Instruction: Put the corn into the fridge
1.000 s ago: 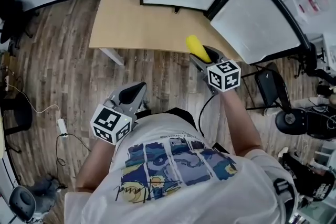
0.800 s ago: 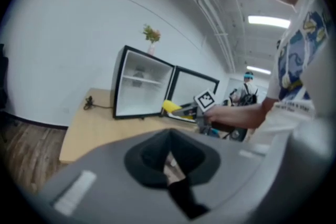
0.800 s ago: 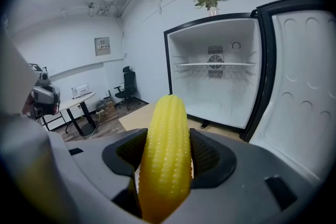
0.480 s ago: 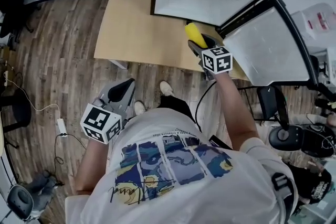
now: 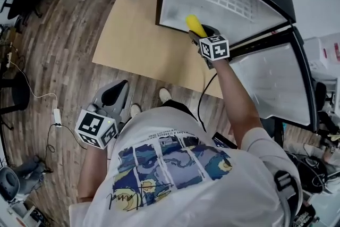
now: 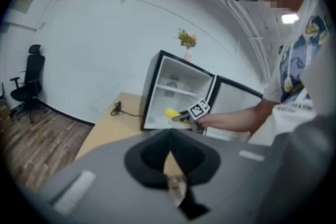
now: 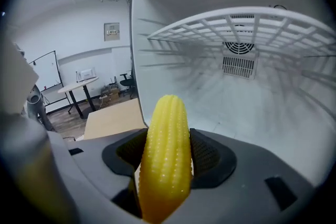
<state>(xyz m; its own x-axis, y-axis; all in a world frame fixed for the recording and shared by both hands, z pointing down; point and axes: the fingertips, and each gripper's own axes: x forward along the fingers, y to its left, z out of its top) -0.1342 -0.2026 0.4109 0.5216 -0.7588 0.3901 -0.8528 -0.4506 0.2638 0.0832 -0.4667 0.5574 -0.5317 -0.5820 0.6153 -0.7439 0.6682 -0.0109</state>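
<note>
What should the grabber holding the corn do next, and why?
Probably ease the right gripper forward and down until the corn rests on the fridge floor. Its jaws are shut on the corn, which sits just at the open fridge's mouth, below the wire shelf, with bare floor ahead.

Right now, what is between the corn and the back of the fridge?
Nothing: in the right gripper view, only bare white fridge floor lies between the corn and the back wall. The wire shelf hangs above that stretch.
</note>
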